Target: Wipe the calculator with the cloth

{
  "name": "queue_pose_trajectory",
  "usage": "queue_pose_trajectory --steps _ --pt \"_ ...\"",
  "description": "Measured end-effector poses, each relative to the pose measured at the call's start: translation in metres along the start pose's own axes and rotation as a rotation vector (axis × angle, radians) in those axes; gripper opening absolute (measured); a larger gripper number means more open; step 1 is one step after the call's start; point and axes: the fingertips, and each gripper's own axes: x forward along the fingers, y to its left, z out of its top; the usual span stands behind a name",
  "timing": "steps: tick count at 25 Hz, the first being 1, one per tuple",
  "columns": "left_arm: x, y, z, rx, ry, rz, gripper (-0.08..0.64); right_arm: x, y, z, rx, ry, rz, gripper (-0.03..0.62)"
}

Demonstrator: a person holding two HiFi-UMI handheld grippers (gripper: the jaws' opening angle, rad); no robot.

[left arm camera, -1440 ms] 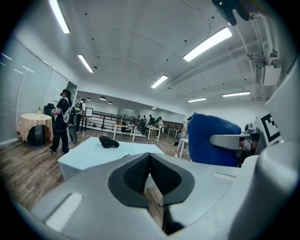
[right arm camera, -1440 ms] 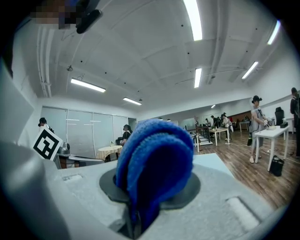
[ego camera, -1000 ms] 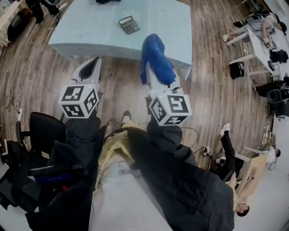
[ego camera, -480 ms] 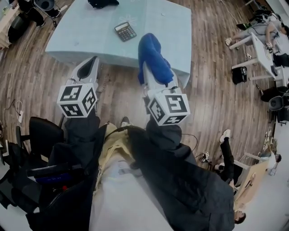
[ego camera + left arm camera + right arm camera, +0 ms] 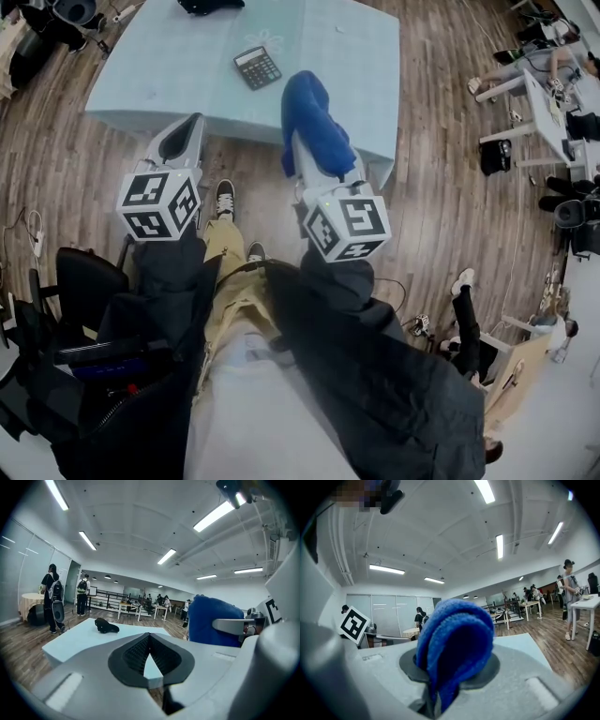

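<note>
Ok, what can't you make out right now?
- Calculator: head view, keys too small; absent from both gripper views.
- Dark object: head view, cut by top edge; left gripper view, too small to identify.
- Right jaws: right gripper view, cloth covers their tips.

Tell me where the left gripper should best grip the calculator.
Probably grip the calculator across its two long edges, from above: it lies flat, keys up, on the table, so only its thin sides give the left gripper a pinch.
</note>
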Motion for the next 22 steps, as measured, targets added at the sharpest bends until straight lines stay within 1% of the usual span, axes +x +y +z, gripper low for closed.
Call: queue_pose_trajectory --steps 3,6,11,13,17,22 --pt "0.029 0.006 0.007 0.002 -0.002 -0.029 -0.002 0.021 -0.015 0.004 -0.002 -0.005 -0.025 0.101" --pt "0.060 0.016 0.022 0.007 -0.010 -0.052 -0.002 0.047 -0.030 0.015 -0.005 -0.019 -0.045 0.101" --pt "0.124 0.060 0.045 0.011 0.008 -0.085 -0.002 0.122 -0.048 0.024 0.004 -0.010 -0.080 0.101" --pt "0.138 0.070 0.052 0.014 0.016 -0.088 -0.002 0.141 -0.052 0.027 0.006 -0.003 -0.083 0.101" --pt "0.150 0.081 0.052 0.014 0.038 -0.087 -0.002 0.156 -0.058 0.029 0.013 0.006 -0.093 0.101" --pt "0.205 0.136 0.047 -0.033 0.099 -0.100 -0.002 0.229 -0.064 0.019 0.025 0.076 -0.113 0.101"
